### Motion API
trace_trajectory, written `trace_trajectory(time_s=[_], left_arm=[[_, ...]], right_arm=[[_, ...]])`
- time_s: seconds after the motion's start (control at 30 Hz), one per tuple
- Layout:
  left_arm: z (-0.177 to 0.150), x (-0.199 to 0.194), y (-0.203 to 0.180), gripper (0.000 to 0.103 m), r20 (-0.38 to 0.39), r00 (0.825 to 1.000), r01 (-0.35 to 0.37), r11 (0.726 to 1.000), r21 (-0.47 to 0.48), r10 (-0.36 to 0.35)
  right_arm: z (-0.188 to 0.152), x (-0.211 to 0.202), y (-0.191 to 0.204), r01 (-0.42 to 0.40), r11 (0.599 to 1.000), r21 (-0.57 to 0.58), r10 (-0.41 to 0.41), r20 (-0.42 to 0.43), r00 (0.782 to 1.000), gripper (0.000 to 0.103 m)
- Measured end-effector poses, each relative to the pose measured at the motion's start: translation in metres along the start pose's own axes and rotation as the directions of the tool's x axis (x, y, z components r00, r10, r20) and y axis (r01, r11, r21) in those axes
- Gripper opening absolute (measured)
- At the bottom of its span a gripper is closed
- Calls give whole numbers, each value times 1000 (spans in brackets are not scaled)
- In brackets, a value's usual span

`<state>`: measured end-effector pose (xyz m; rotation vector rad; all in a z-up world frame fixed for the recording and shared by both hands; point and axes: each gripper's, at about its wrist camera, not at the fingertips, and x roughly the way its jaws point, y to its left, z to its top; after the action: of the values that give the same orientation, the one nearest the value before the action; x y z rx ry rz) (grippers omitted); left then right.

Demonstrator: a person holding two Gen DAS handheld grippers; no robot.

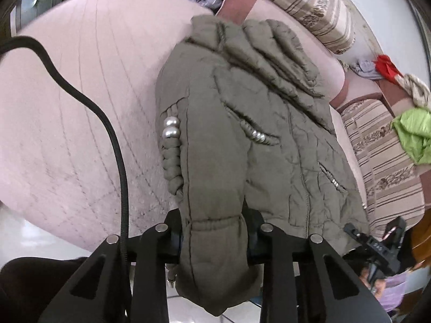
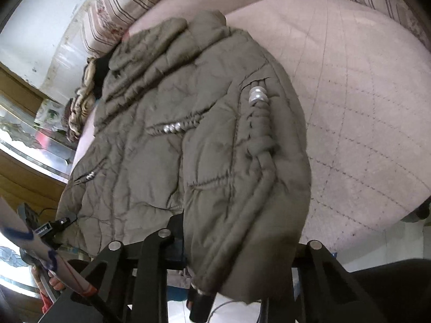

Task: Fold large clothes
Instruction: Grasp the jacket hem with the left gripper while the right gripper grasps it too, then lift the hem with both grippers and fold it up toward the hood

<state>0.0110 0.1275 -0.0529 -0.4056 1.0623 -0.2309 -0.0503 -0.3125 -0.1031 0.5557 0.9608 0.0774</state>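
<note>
**Operator:** Report the status of both tongs.

**Inspector:** Left gripper [image 1: 215, 231]: jaws clamped on a padded sleeve cuff of the olive jacket [image 1: 242, 123]. The cuff fills the gap between the fingers and hangs toward 6 o'clock in the left wrist view. Right gripper [image 2: 231, 245]: jaws clamped on a thick fold of the same jacket [image 2: 167, 134]; the right finger is hidden behind the fabric, which drapes over the linkage.

**Operator:** State the location of the garment.

**Inspector:** The jacket lies on the pink quilted bed cover [image 1: 75, 102]. In the left wrist view it runs from the tongs toward 12 o'clock, with bare cover at 9 o'clock. In the right wrist view the body spreads toward 11 o'clock, with bare cover [image 2: 363, 94] at 2 o'clock.

**Operator:** List the identifying features.

**Inspector:** Braided cord with silver beads [image 1: 171, 127] on the sleeve seam; beaded trim at the pocket openings.

**Operator:** Surroundings?

**Inspector:** Striped cushions [image 1: 317, 2] at 1 o'clock; a green cloth [image 1: 413, 132] at 3 o'clock; a black cable [image 1: 89, 102] at 9 o'clock.
</note>
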Motion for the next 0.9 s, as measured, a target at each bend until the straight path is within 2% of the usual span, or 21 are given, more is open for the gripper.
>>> trace_trajectory(time_s=[0.17, 0.4, 0.6, 0.9], left_arm=[[-3, -16, -11, 28, 21, 999, -27, 999, 41, 26], [-15, -29, 2, 28, 5, 1000, -8, 1000, 16, 8], [-24, -43, -2, 28, 28, 999, -17, 999, 34, 16], [-9, -57, -16, 28, 71, 997, -20, 998, 62, 15]], right_arm=[[-9, -15, 1, -19, 1000, -4, 19, 7, 1000, 28], [-20, -38, -5, -51, 999, -12, 51, -2, 999, 26], [-25, -64, 1, -73, 996, -50, 74, 16, 997, 22], [-9, -79, 11, -78, 992, -100, 82, 37, 996, 20]])
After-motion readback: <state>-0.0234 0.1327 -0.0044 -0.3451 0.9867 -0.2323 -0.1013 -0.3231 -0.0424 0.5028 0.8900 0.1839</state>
